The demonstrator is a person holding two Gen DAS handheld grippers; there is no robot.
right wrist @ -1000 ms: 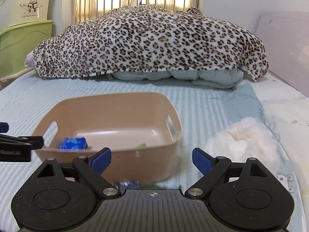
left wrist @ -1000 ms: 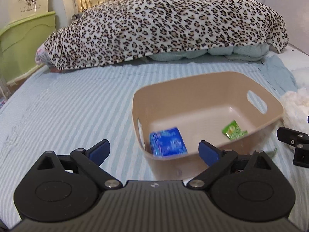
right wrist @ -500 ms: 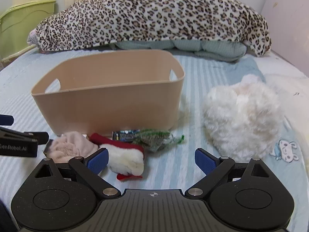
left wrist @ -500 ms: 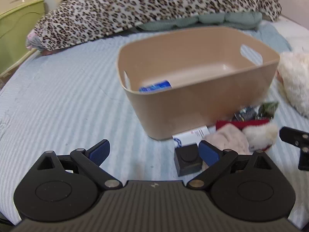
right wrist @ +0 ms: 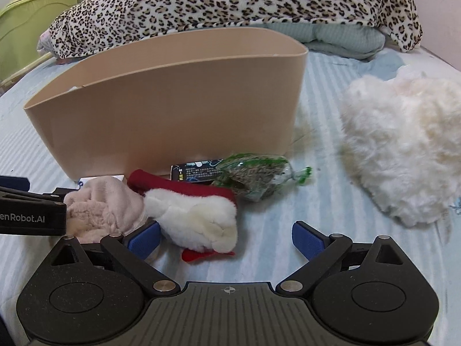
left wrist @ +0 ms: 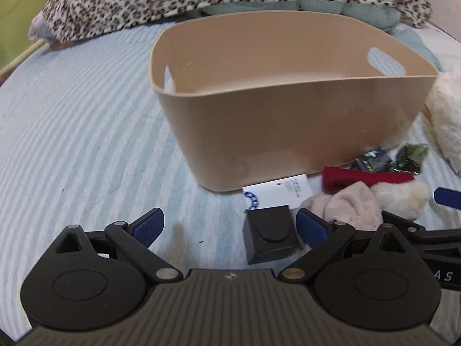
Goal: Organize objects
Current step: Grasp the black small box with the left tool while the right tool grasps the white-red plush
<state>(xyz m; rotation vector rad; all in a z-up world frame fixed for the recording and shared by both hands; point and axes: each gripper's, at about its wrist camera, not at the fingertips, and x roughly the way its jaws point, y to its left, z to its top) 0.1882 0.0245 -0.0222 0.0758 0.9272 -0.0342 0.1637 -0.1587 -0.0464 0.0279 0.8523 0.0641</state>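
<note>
The tan bin (left wrist: 288, 121) stands on the striped bed (left wrist: 72, 144), its near wall facing both cameras, and the things to sort lie in a tight row along the foot of that wall. To the left of the bin the sheet lies bare out to the bed's edge; on the right a white fluffy heap (right wrist: 403, 155) lies near the bin's corner.

The left claw (left wrist: 230, 226) hovers low with its jaws apart, a small black box (left wrist: 269, 238) just inside its right finger. The right claw (right wrist: 226, 238) is also spread, a red and white plush piece (right wrist: 198, 216) between its fingers.

Only the left view shows the black box and a white card (left wrist: 278, 194) touching the bin's base. Only the right view shows the clear packet with green print (right wrist: 256, 176) fully. Both show the pink cloth (right wrist: 100, 210), crumpled beside the plush piece.
</note>
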